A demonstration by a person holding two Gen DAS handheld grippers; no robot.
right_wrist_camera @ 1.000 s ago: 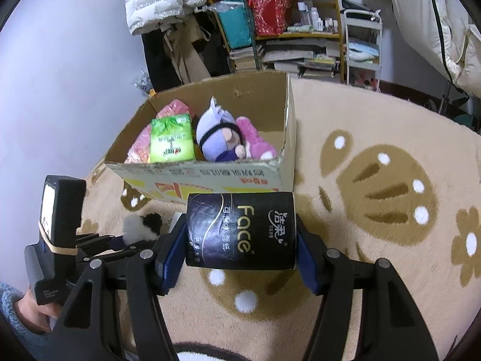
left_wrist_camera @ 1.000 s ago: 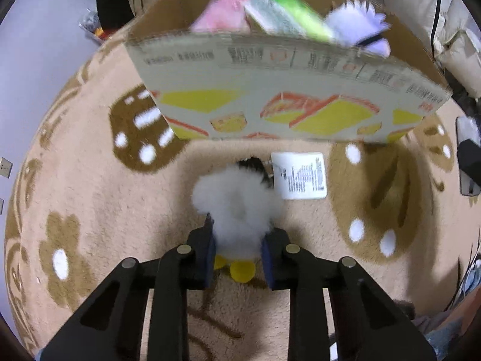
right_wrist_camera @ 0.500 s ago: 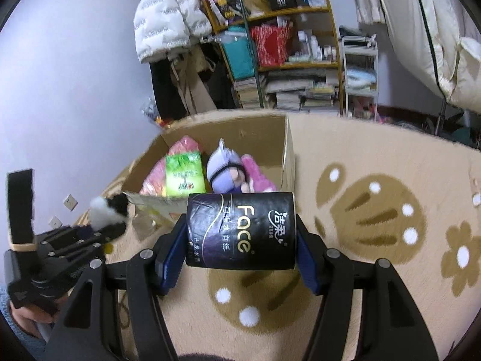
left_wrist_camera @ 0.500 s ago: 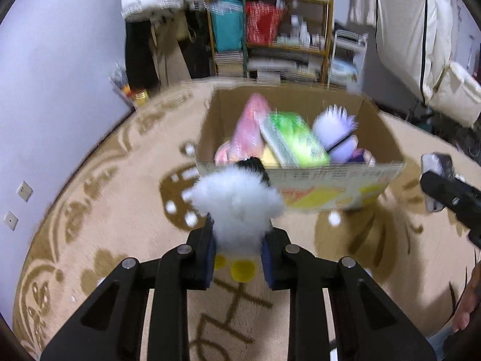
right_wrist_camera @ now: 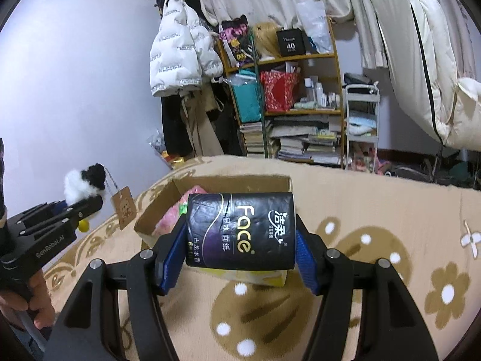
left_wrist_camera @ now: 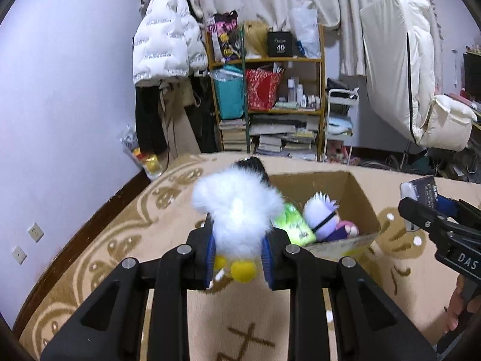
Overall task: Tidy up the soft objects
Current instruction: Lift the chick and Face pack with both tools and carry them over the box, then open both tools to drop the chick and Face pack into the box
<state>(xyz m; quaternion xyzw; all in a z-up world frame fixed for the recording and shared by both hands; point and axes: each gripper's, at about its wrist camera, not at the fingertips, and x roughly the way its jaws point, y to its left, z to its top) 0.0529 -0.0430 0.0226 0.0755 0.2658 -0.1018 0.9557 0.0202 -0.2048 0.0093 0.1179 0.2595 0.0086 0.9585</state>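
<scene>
My left gripper [left_wrist_camera: 239, 252] is shut on a fluffy white plush toy [left_wrist_camera: 237, 210] with a black head and yellow feet, held in the air in front of the cardboard box [left_wrist_camera: 354, 192]. In the right wrist view the same toy [right_wrist_camera: 81, 185] shows at the left with a paper tag [right_wrist_camera: 123, 210] dangling from it. My right gripper [right_wrist_camera: 239, 258] is shut on a black tissue pack [right_wrist_camera: 240, 231] marked "Face", held above the near wall of the box [right_wrist_camera: 156, 207]. Inside the box lie a green pack [left_wrist_camera: 293, 225], a purple-haired doll [left_wrist_camera: 324, 215] and a pink pack [right_wrist_camera: 174, 213].
A beige rug with brown paw and flower patterns [right_wrist_camera: 390, 210] covers the floor. Behind the box stand a crowded shelf [left_wrist_camera: 267, 102], a white puffer jacket [left_wrist_camera: 165, 45] on a rack and a small white cart [left_wrist_camera: 339, 120]. White bedding [left_wrist_camera: 399, 69] hangs at the right.
Both grippers have risen with their loads and tilted up, so more of the room shows. The plush toy went from rug level below the box wall to above the box's near edge.
</scene>
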